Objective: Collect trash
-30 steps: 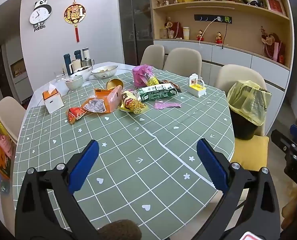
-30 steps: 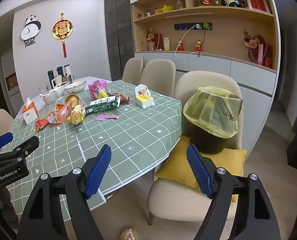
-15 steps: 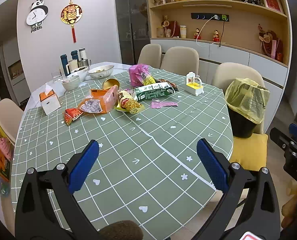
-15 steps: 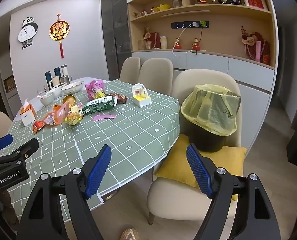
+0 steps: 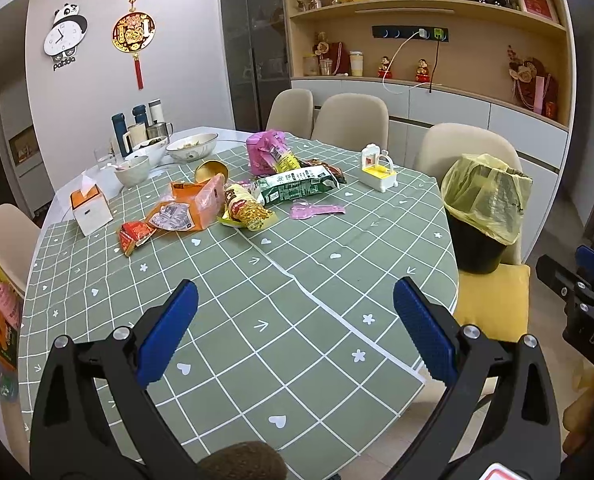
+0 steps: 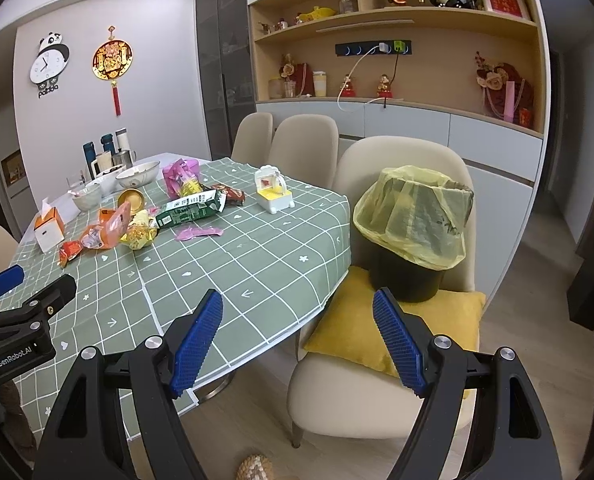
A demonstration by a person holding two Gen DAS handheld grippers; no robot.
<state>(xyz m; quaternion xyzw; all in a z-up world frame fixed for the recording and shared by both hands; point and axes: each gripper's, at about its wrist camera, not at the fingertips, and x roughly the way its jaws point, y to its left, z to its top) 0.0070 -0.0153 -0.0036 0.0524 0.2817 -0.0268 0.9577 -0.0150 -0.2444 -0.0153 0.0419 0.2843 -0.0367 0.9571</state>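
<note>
A heap of trash lies mid-table: an orange bag (image 5: 189,210), a small red wrapper (image 5: 135,236), a yellow noodle packet (image 5: 249,212), a green packet (image 5: 297,188), a pink wrapper (image 5: 317,211) and a pink bag (image 5: 263,152). A black bin with a yellow liner (image 5: 483,208) stands on a chair's yellow cushion at the right; it also shows in the right wrist view (image 6: 413,220). My left gripper (image 5: 295,334) is open and empty over the table's near edge. My right gripper (image 6: 297,344) is open and empty, off the table edge, short of the bin.
The table has a green checked cloth (image 5: 257,320). A tissue box (image 5: 89,208), bowls (image 5: 191,148), flasks (image 5: 137,128), a gold bowl (image 5: 211,170) and a white-yellow holder (image 5: 379,168) stand on it. Beige chairs (image 6: 305,152) ring the table. Shelves line the back wall.
Both grippers have drifted slightly back and up, so the table and bin look a little farther away. Both stay open and empty.
</note>
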